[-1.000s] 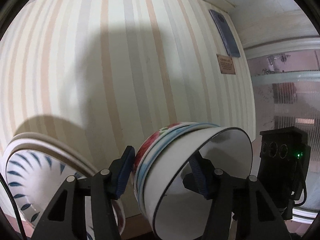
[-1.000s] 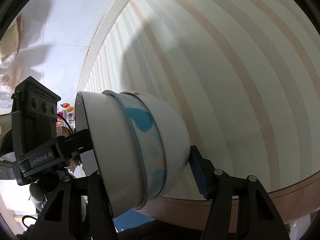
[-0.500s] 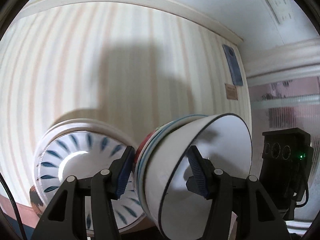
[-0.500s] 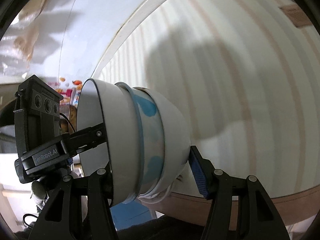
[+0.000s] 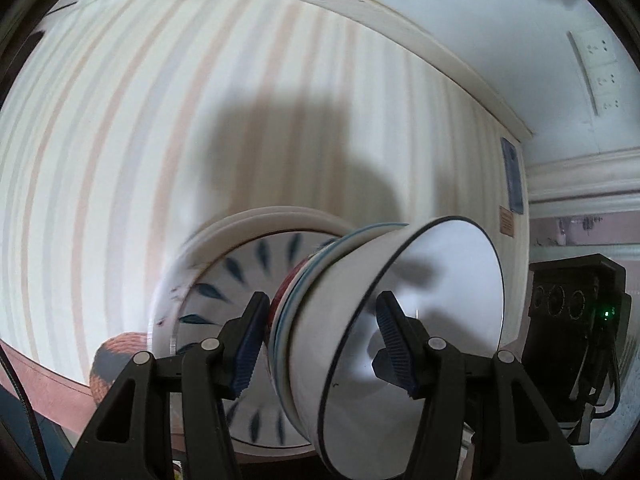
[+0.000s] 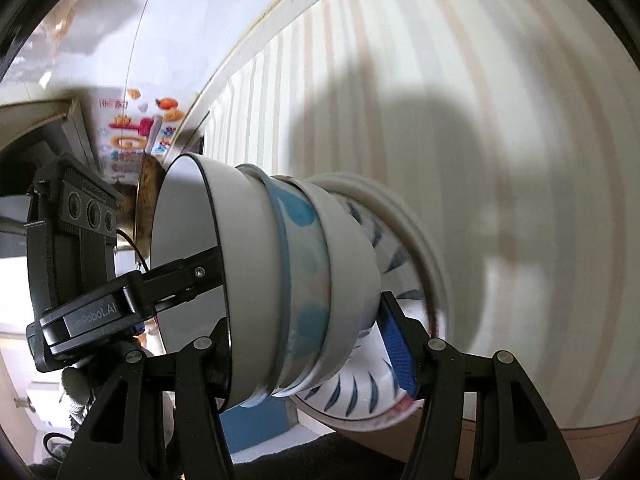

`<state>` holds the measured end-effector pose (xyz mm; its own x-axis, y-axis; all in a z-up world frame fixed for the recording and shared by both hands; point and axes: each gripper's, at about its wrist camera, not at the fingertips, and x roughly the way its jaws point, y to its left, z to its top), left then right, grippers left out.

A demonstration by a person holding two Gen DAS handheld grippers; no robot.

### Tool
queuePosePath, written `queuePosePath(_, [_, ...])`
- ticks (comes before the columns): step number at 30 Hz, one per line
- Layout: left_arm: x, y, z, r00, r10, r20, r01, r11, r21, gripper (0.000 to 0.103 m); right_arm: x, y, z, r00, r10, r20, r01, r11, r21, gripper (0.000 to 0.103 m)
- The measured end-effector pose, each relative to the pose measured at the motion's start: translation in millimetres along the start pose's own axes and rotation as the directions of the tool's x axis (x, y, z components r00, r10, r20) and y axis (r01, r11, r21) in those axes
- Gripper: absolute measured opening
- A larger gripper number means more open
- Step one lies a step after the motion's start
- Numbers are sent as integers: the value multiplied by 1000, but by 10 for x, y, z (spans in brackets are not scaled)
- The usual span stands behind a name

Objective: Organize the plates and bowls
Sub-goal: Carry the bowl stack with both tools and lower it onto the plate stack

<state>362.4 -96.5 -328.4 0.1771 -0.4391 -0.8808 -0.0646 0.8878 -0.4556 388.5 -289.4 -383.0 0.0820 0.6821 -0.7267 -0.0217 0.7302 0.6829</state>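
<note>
1. The fingers of the left gripper (image 5: 320, 344) are clamped on a stack of bowls (image 5: 360, 320). One blue pad (image 5: 250, 344) presses on the outside of the stack, and the other pad (image 5: 394, 344) sits inside the white bowl.
2. The fingers of the right gripper (image 6: 308, 352) grip the same stack of bowls (image 6: 280, 280) from the other side. One finger is hidden inside the innermost bowl; the blue pad (image 6: 396, 348) is at the outer bowl's base.
3. The stack has at least three nested bowls: a white one with a dark rim line, one with blue patches, and a white outer one. In the left view a red pattern shows on the outer bowl.
4. The stack is between both pairs of fingers, lying on its side in both views.
5. Behind the stack is a stack of plates (image 5: 224, 280) with dark blue leaf marks, also seen in the right view (image 6: 400, 264). Whether the bowls touch it I cannot tell.
6. The plates rest on a striped tablecloth (image 5: 120, 140).
</note>
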Motion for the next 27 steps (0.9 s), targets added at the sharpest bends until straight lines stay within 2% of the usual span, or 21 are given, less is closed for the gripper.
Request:
queuePosePath(10, [-16, 248, -20, 1000, 13, 11, -13, 1000, -24, 53, 319, 103, 32, 999, -26, -23, 25, 999, -34, 61])
queuePosePath(27, [-31, 199, -58, 997, 63, 32, -65, 997, 49, 53, 371, 148, -10, 998, -49, -25, 49, 998, -27, 61])
